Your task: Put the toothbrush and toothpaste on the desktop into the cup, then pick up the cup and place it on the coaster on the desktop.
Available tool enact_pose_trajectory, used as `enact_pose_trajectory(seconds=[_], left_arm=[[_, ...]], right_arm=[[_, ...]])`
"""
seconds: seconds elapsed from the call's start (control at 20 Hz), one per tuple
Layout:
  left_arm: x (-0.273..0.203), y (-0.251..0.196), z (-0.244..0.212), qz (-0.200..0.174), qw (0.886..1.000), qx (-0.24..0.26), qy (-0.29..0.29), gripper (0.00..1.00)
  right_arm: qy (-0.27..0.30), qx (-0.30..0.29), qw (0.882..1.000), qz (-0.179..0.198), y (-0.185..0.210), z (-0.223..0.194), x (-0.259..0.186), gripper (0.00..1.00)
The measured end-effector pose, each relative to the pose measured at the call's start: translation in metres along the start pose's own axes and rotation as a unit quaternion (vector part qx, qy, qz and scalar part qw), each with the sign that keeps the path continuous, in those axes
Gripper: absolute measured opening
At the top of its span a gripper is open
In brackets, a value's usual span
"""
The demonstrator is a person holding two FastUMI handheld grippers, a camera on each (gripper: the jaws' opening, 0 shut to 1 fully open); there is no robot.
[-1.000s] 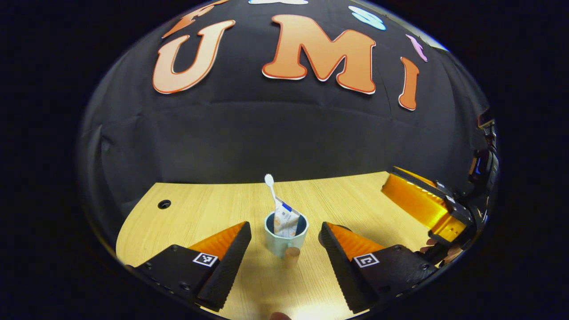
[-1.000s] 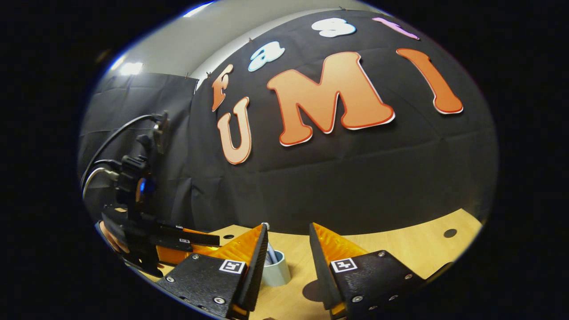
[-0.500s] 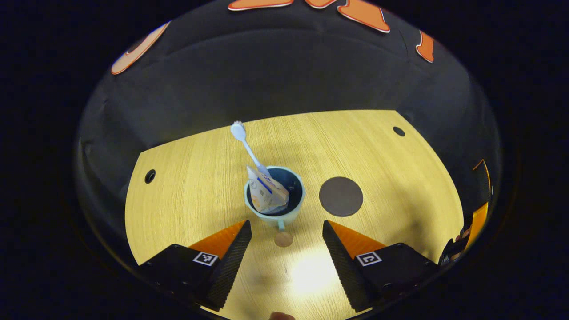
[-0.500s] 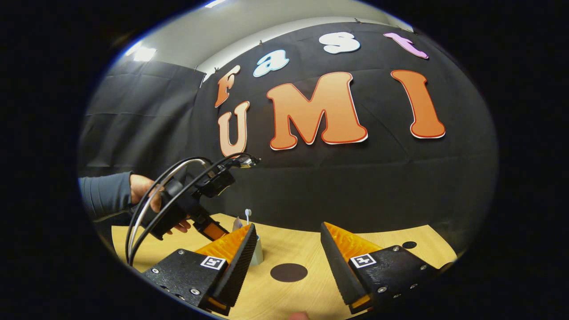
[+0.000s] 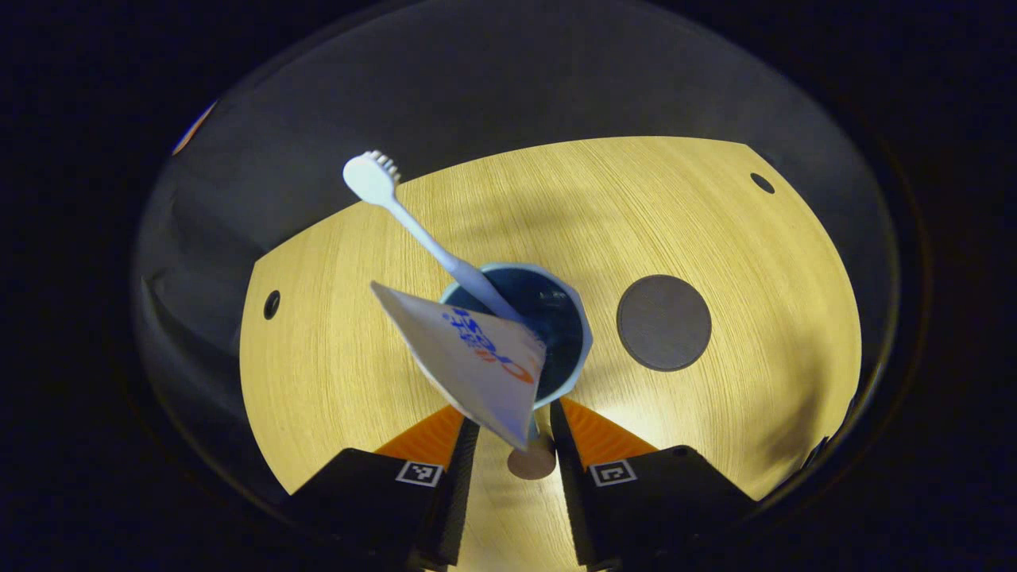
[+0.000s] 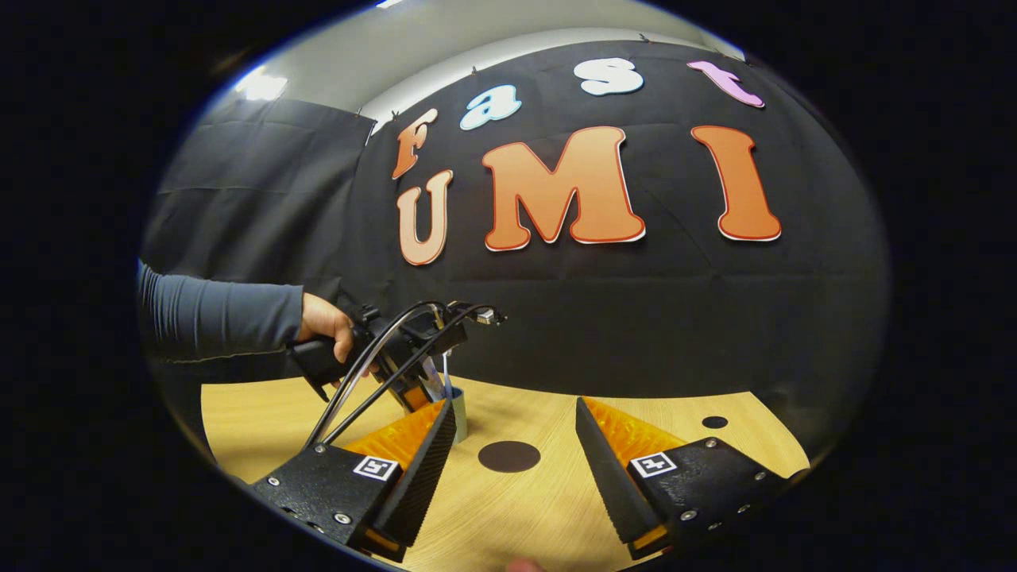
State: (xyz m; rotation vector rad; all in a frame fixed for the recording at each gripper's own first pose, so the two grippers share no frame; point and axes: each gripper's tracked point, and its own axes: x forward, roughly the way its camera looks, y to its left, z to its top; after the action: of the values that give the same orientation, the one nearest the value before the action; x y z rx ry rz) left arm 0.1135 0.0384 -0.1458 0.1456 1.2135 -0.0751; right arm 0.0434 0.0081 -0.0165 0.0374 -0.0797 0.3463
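We are looking down along the left gripper (image 5: 512, 433) into the cup (image 5: 574, 338), and the first half of the job looks done: the toothbrush (image 5: 421, 230) is leaning out of the cup with its head up and away from us, and the toothpaste (image 5: 469, 361) is standing in it too, its flat end jutting over the near rim. The jaws are standing close together around the cup's small handle, though the tube is hiding the contact, so we cannot tell whether they are gripping it. The cup is sitting on the desktop (image 5: 715, 222) just beside the dark round coaster (image 5: 663, 322), not on it. The right gripper (image 6: 515, 453) is hanging with its jaws wide apart, holding nothing. Lifting and placing the cup remain.
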Motion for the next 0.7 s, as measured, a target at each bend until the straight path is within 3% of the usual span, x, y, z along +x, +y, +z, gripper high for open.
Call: enact_pose_trajectory(seconds=[0.05,0.1,0.45,0.55,0.6,0.7], left_arm=[[0.003,-0.003,-0.003,-0.004,1.0,-0.004,0.004,0.5],[0.005,-0.002,-0.002,-0.003,1.0,-0.004,0.004,0.29],[0.002,-0.002,0.016,-0.009,0.999,-0.027,-0.017,0.21],[-0.031,0.003,0.01,-0.011,0.999,-0.027,-0.028,0.21],[-0.039,0.004,0.007,-0.012,0.999,-0.025,-0.032,0.21],[-0.07,0.003,0.009,-0.015,0.999,-0.02,-0.042,0.21]], right_arm=[[0.001,-0.005,1.0,-0.005,-0.003,-0.001,-0.002,0.91],[-0.002,-0.001,1.0,-0.003,-0.002,0.001,-0.004,0.91],[-0.005,0.012,1.0,-0.013,-0.012,0.001,-0.011,0.91],[-0.007,0.009,1.0,-0.018,-0.016,0.005,-0.014,0.86],[-0.007,0.009,1.0,-0.021,-0.019,0.004,-0.016,0.91],[-0.008,0.011,1.0,-0.024,-0.021,0.006,-0.018,0.91]])
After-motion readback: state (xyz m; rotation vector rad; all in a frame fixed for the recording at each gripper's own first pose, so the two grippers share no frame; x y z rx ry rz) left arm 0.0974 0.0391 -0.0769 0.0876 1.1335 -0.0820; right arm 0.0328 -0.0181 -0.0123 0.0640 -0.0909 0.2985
